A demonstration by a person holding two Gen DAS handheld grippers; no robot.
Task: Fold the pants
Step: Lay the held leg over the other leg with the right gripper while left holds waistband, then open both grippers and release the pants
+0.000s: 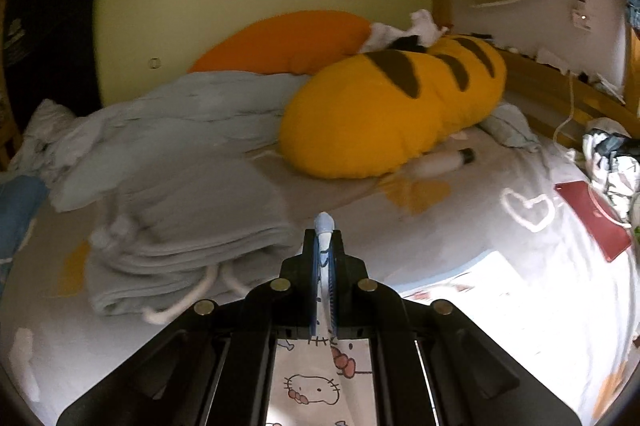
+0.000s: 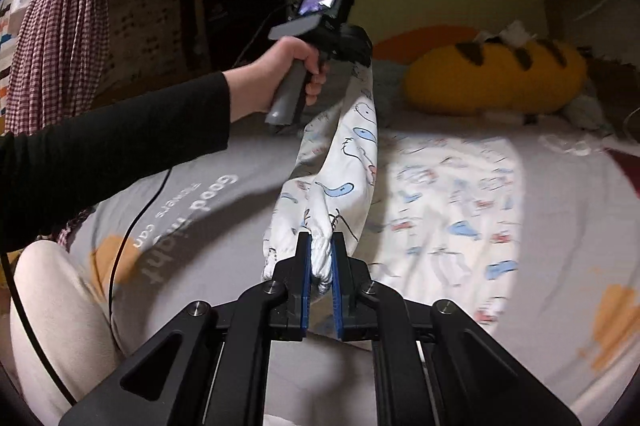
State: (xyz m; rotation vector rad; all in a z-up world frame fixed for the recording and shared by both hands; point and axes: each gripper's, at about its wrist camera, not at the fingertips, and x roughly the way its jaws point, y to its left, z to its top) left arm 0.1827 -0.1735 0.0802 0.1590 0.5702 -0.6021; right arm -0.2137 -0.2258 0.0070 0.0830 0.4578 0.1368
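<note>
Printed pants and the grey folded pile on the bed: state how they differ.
The printed pants are white with cartoon figures; the grey folded pile is plain. The pants hang stretched between the left tongs and right tongs; the pile lies folded on the bed, untouched. Both are soft fabric.

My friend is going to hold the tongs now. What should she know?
Left tongs: shut on the pants.
Right tongs: shut on the pants at a gathered edge.
The pants hang stretched between both tongs above the bed; the rest lies on the sheet.
A gray folded pile sits to the left.
No finished fold shows yet.
Left to do: lay flat, fold.
</note>
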